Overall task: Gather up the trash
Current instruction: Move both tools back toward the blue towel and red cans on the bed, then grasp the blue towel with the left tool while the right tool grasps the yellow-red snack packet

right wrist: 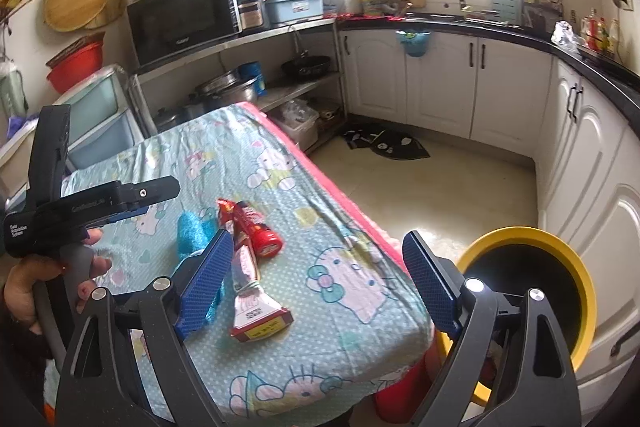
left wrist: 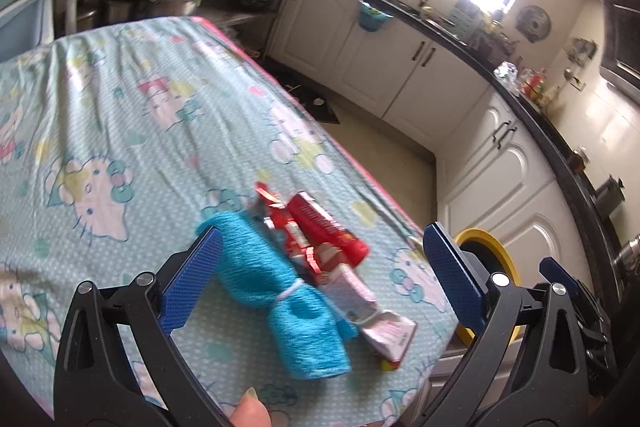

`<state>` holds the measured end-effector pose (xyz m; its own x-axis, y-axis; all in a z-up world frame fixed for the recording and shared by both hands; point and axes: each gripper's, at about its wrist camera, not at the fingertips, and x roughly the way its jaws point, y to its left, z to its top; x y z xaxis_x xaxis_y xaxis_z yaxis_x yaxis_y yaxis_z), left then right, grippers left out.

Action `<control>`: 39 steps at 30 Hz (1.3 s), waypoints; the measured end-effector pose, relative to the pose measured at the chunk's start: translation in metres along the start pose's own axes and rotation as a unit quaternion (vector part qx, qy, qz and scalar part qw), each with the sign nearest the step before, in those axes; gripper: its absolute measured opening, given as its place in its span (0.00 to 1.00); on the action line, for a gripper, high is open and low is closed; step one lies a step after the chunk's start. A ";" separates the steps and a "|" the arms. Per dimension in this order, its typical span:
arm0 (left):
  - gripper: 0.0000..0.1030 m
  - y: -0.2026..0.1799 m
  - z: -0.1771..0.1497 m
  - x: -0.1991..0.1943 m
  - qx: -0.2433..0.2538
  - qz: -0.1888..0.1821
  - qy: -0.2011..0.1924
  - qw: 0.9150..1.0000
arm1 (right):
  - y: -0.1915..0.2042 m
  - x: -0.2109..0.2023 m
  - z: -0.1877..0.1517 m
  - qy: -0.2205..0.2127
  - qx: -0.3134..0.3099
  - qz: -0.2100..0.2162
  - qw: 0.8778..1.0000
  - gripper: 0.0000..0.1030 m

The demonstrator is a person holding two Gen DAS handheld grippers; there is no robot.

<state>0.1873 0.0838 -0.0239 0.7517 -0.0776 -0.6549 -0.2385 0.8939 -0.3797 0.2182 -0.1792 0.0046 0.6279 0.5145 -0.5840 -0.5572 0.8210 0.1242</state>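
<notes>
Both my left gripper and right gripper stand wide, holding nothing. The wrappers lie beside the blue cloth; they look light and crinkly, so I would pinch the flat pink end.

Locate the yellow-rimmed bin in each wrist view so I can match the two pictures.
Left wrist: the yellow-rimmed bin sits low right, mostly hidden behind the left gripper's right finger, beyond the table corner.
Right wrist: the bin is lower right, large, dark opening facing the camera, beside the table's near corner.
Shared landmark: the red tube lying on the Hello Kitty cloth, left of the bin in both.
</notes>
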 end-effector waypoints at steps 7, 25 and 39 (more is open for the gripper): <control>0.89 0.027 -0.006 0.010 -0.033 0.013 0.016 0.999 | 0.015 0.023 -0.003 0.027 -0.024 0.008 0.999 0.81; 0.82 0.058 -0.026 0.053 -0.119 -0.016 0.083 0.989 | 0.032 0.094 -0.022 0.108 -0.062 0.020 0.992 0.76; 0.54 0.057 -0.027 0.065 -0.095 0.015 0.082 0.992 | 0.045 0.133 -0.040 0.182 -0.057 0.085 0.978 0.54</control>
<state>0.2058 0.1176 -0.1056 0.6352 -0.1369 -0.7601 -0.3836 0.7983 -0.4643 0.2549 -0.0836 -0.1000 0.2972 0.5015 -0.8125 -0.7064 0.6880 0.1663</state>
